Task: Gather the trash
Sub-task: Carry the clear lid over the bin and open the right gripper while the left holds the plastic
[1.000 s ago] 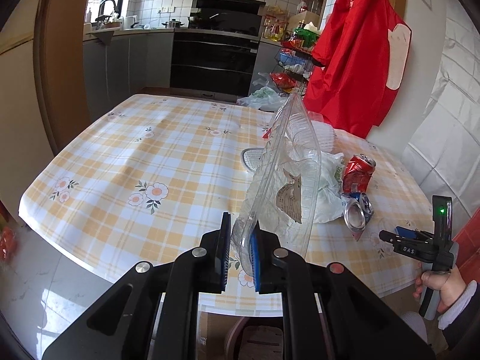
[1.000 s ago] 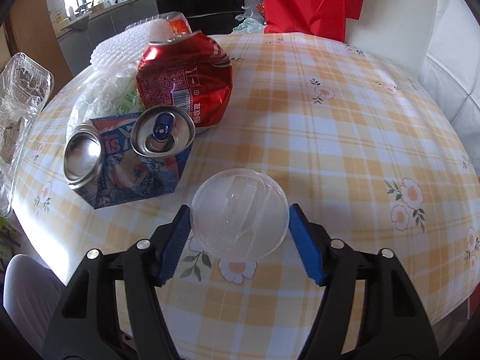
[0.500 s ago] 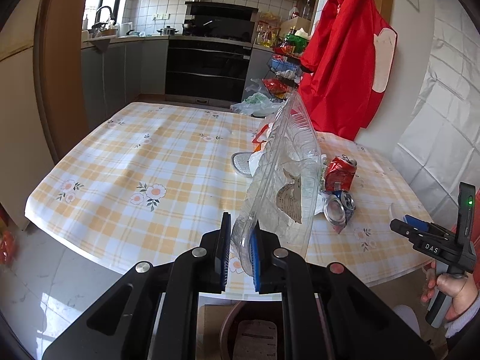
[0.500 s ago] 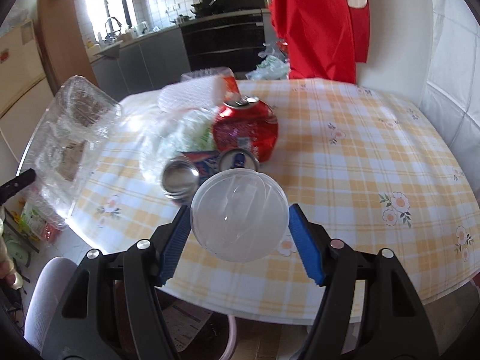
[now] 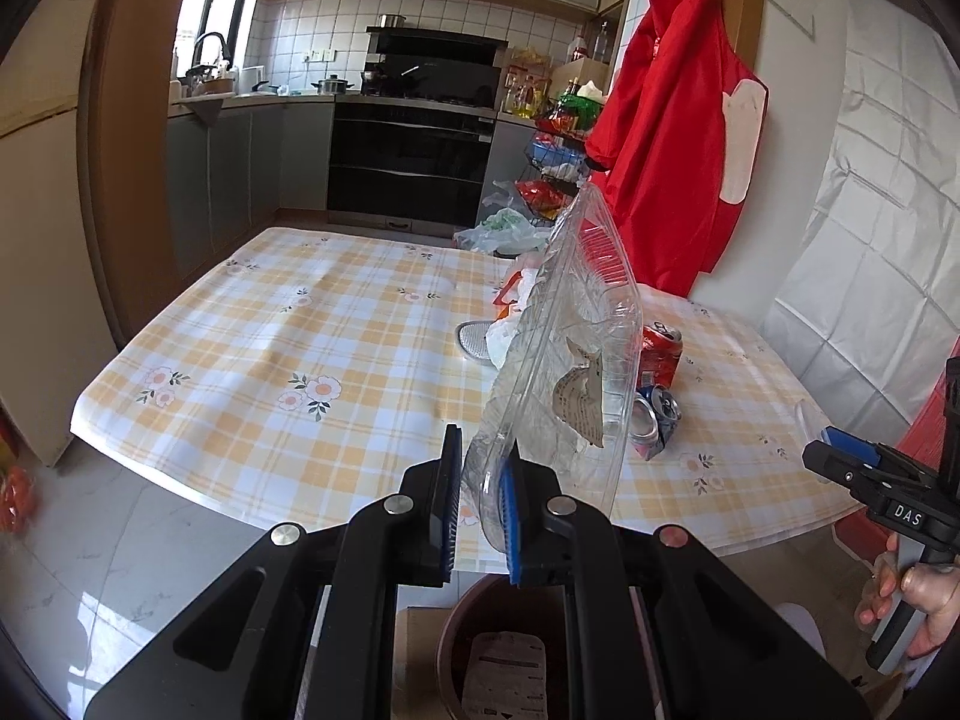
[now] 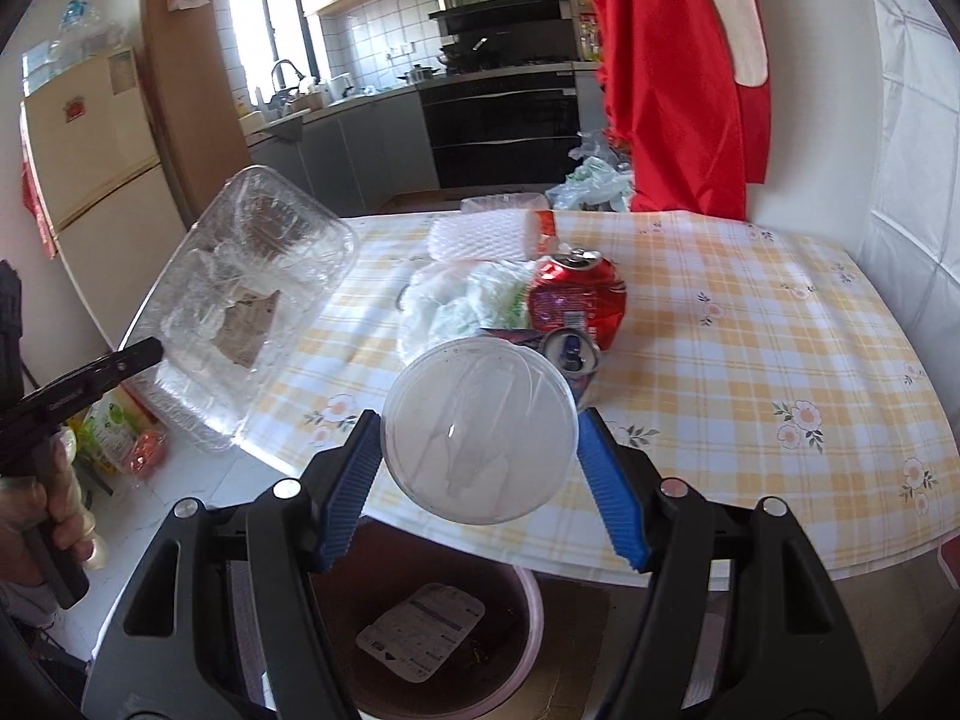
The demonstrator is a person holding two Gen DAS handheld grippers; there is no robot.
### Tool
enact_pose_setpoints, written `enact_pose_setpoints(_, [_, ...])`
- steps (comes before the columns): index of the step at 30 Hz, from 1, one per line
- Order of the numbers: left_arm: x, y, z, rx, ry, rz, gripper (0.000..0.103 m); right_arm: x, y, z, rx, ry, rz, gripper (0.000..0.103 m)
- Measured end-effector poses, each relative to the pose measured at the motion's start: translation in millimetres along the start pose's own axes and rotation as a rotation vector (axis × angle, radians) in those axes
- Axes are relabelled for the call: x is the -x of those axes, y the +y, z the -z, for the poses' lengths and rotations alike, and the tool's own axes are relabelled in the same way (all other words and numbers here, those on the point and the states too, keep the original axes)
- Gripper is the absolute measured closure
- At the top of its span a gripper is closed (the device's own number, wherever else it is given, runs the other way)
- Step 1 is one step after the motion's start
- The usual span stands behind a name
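My left gripper point(image 5: 480, 501) is shut on the rim of a clear plastic clamshell box point(image 5: 564, 360), held upright off the table's near edge; the box also shows in the right wrist view point(image 6: 240, 300). My right gripper point(image 6: 480, 450) is shut on a round clear plastic lid point(image 6: 480, 429), held above a brown trash bin point(image 6: 432, 630) on the floor. The bin also shows under my left gripper point(image 5: 498, 654). On the table point(image 6: 750, 324) lie a crushed red can point(image 6: 576, 300), a flattened blue can point(image 6: 570, 354), a white plastic bag point(image 6: 462, 300) and a white foam net point(image 6: 480, 237).
The bin holds a printed card point(image 6: 420, 630). A red garment point(image 5: 672, 150) hangs at the table's far right. Kitchen counters and an oven point(image 5: 414, 168) stand behind. Colourful packets point(image 6: 126, 438) lie on the floor at the left.
Both grippers have pulled back from the table with their loads and risen. The trash bin on the floor has come into view under both.
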State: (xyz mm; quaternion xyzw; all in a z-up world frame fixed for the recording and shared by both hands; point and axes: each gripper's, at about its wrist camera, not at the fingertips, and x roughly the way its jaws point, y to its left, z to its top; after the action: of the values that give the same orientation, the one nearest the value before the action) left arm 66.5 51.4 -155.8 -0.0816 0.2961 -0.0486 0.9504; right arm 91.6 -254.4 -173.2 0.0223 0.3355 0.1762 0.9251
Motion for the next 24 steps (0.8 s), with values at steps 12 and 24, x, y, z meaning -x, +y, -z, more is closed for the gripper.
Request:
enact_pose_setpoints(12, [25.0,4.7,7.4,0.008,-0.021,0.01,0.091,9.3,44.3,11.4,0.086,0.072,-0.09,0.036])
enact_pose_setpoints(24, [18.8,6.3,12.9,0.005,0.006,0.012,0.091,-12.8,56.6,20.8,0.112,0.139,-0.133,0.032])
